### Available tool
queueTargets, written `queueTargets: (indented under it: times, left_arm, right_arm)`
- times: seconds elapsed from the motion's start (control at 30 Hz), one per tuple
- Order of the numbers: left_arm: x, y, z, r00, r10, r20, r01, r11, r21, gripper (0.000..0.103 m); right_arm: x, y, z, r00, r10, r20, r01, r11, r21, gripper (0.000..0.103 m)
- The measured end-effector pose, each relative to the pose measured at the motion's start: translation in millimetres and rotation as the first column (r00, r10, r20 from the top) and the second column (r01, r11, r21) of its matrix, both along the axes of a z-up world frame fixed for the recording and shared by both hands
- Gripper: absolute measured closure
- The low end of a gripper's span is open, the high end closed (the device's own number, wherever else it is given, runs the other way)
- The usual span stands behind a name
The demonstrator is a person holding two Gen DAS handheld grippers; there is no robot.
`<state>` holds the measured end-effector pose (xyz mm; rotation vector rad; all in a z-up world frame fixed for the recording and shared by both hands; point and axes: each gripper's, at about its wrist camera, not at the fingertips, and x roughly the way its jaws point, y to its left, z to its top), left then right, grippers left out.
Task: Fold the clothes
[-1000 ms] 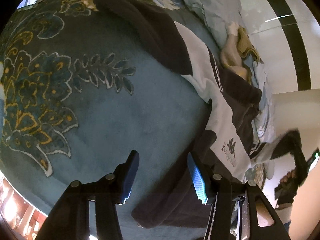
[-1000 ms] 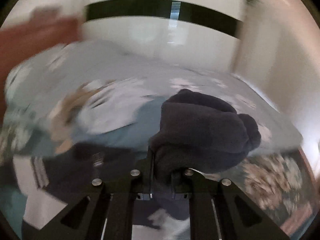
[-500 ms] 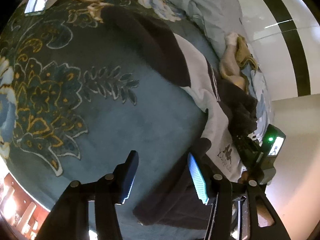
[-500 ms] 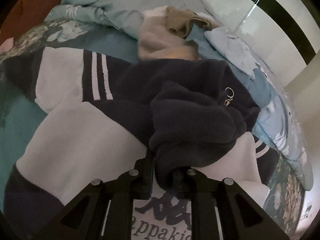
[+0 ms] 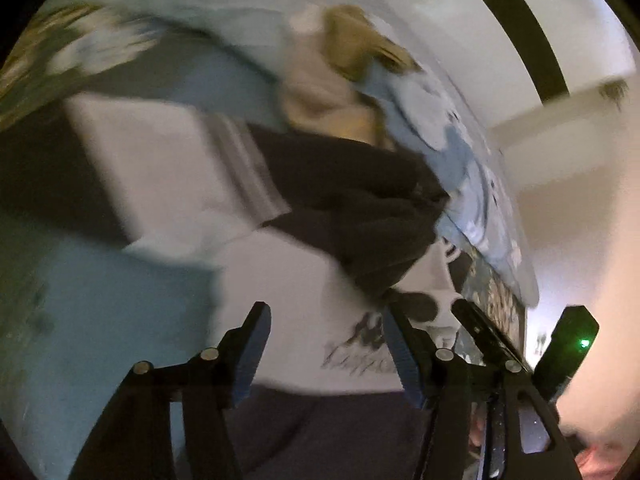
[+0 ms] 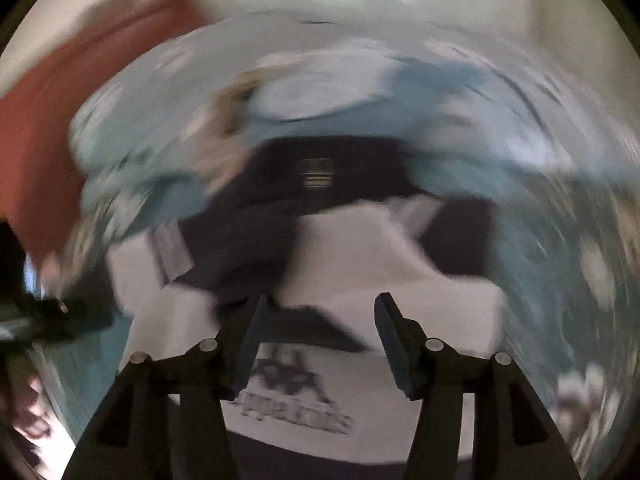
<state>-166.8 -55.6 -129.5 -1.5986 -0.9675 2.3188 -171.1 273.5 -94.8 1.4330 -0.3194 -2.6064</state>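
— Both grippers have their fingers apart, right?

— Yes. The right gripper point(image 6: 318, 336) has just been opening, and nothing sits between its fingers. The left gripper point(image 5: 324, 344) has been opening too, and it holds nothing.

— Where is the sweater?

— The white and dark sweater point(image 6: 360, 264) lies flat on the blue bed cover point(image 5: 100, 300), just under both grippers. Its dark collar point(image 5: 360, 208) is folded down on the white part.

— And farther back?

— A tan cloth point(image 5: 320, 84), blurry, then the white wall point(image 5: 460, 40).
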Motion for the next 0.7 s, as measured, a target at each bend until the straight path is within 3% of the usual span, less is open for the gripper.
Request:
queueTargets:
  times: [0.17, 0.3, 0.4, 0.47, 0.53, 0.57, 0.6, 0.63, 0.7]
  left_arm:
    - [-67, 46, -30, 0.993, -0.077, 0.086, 0.075, 0.997, 0.019, 0.038]
    - [-92, 86, -22, 0.985, -0.17, 0.028, 0.172, 0.968, -0.182, 0.038]
    - [-98, 120, -11, 0.94, -0.34, -0.012, 0.318, 0.89, -0.327, 0.037]
    - [-101, 140, -12, 0.904, -0.428, 0.004, 0.388, 0.817, -0.426, 0.037]
    - [-104, 153, -18, 0.879, -0.476, 0.029, 0.428, 0.762, -0.486, 0.037]
    - [-105, 156, -21, 0.877, -0.479, 0.032, 0.428, 0.751, -0.502, 0.038]
    - [-106, 156, -22, 0.881, -0.471, 0.033, 0.421, 0.751, -0.508, 0.043]
    - [-107, 155, -23, 0.887, -0.461, 0.032, 0.412, 0.756, -0.51, 0.059]
    - [-108, 146, -22, 0.906, -0.423, 0.021, 0.379, 0.787, -0.487, 0.078]
  right_arm:
    - [16, 67, -20, 0.97, -0.225, 0.088, 0.232, 0.969, -0.087, 0.046]
    - [33, 89, -31, 0.955, -0.267, 0.131, 0.281, 0.955, -0.101, 0.046]
    - [45, 102, -33, 0.947, -0.285, 0.144, 0.303, 0.946, -0.115, 0.046]
    - [48, 107, -35, 0.944, -0.292, 0.154, 0.312, 0.942, -0.126, 0.046]
    - [47, 108, -37, 0.944, -0.288, 0.159, 0.309, 0.943, -0.128, 0.046]
    - [45, 108, -37, 0.947, -0.28, 0.16, 0.301, 0.945, -0.128, 0.046]
    - [43, 107, -38, 0.948, -0.274, 0.16, 0.295, 0.947, -0.127, 0.046]
    - [41, 106, -39, 0.95, -0.269, 0.159, 0.289, 0.949, -0.123, 0.046]
    - [35, 103, -40, 0.957, -0.24, 0.16, 0.258, 0.96, -0.104, 0.046]
